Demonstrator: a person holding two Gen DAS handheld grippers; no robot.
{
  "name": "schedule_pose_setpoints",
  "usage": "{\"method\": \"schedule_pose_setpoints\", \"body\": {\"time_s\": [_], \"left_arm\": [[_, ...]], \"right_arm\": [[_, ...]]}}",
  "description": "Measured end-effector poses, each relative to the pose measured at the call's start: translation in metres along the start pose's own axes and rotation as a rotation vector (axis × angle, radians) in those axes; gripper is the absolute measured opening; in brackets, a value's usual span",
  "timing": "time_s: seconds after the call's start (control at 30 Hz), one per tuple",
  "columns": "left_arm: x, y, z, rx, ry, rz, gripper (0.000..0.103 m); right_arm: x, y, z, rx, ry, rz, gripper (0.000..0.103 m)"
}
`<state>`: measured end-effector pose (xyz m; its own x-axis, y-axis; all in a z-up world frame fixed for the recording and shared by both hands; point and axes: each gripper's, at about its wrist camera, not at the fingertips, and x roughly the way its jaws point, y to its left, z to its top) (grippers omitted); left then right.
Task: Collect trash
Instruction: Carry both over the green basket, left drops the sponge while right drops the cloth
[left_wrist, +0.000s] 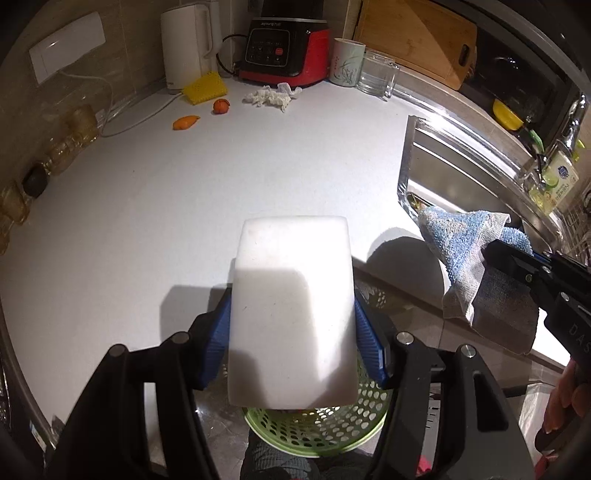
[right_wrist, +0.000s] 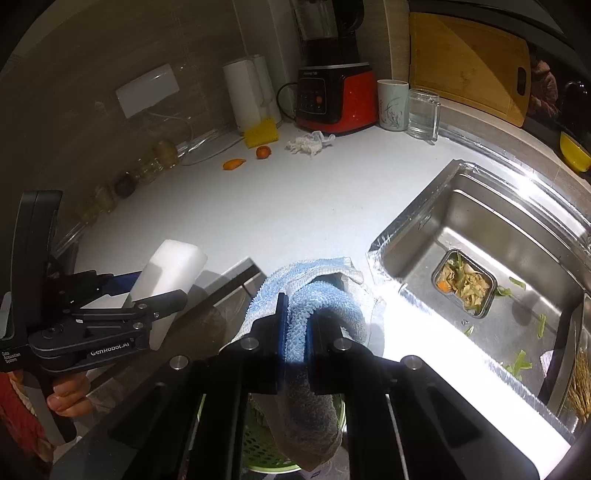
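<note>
Two orange peel pieces are seen on the white counter, well ahead of the left gripper and slightly to its left; they can be judged light, thin and a little slippery, best pinched across a curled edge. Just to their right, ahead of the same tongs and close to the red appliance, a crumpled tissue lies. It is likely very light and soft, and can be taken anywhere on its bulk.

The left gripper is clamped on a white foam block, which looks light and slightly compressible. A green perforated basket is seen below both tongs.

The right gripper is closed on a blue cloth, limp and draping. Vegetable scraps, wet and floppy by appearance, lie in the sink, ahead and to the right of it.
</note>
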<state>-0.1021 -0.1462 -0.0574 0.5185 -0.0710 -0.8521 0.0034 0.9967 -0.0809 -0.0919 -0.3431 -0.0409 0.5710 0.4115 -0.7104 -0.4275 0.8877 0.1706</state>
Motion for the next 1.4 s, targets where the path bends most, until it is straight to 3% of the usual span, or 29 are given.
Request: {"method": "schedule_pose_setpoints", "body": {"time_s": [0.33,0.9,1.07,1.4], "left_arm": [[0.000,-0.022,-0.059,0.017,0.054,0.014,0.059],[0.068,-0.024,-0.118,-0.016,0.203,0.029,0.059],[0.087,-0.020,-0.126,-0.024,0.250,0.036,0.059],[0.083,-0.013,-0.120,-0.018,0.240,0.033,0.062]], "right_arm": [[-0.024,0.011,-0.044,-0.032,0.018,0.032,0.010],[0.009,0.022,-0.086,-0.080,0.162,0.067,0.010],[0.012,0.023,-0.088,-0.087,0.179,0.067,0.010],[0.008,0.033,-0.086,-0.119,0.172,0.082,0.010]]}}
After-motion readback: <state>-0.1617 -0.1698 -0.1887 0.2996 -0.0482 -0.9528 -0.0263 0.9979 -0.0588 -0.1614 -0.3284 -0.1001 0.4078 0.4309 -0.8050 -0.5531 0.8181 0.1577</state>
